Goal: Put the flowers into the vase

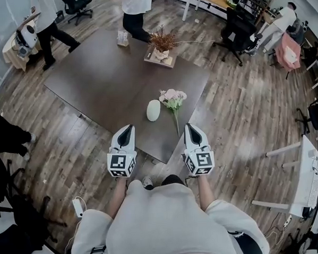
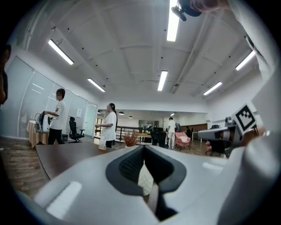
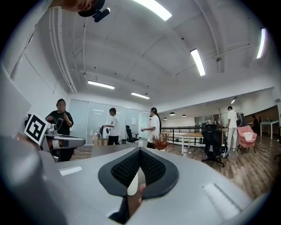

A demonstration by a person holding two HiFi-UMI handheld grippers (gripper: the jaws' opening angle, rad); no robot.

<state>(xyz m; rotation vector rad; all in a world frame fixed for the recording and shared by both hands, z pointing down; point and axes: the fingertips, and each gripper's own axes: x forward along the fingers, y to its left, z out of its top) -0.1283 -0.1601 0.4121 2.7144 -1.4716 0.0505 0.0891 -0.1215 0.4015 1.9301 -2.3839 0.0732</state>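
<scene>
Room: open office, wood-plank floor [image 1: 243, 119], ceiling strip lights [image 2: 162, 80], people [image 2: 109, 125] standing on the far side
Bench: dark and rectangular [image 1: 92, 79], seen corner-on, its near corner between the two tongs
Vase: white and egg-shaped [image 1: 153, 110], upright on the near part of the bench, no stems in it
Flowers: pink-and-white bunch [image 1: 173, 98] lying flat on the bench just beside the vase, on its right; the stem points toward the near corner
Other item: dried arrangement [image 1: 162, 43] on a wooden tray, far side of the bench, well apart from the vase
Left tongs: [image 1: 127, 131] jaws fully together, nothing gripped; held level by the bench's near edge, apart from the vase
Right tongs: [image 1: 191, 128] jaws fully together, nothing gripped; held level, near the stem end but not touching it
Progress: no step completed; flowers not picked up, vase untouched
Remaining (judgement): open one of the tongs, grip the stem, raise the bunch upright, lower the stem into the vase mouth, release
</scene>
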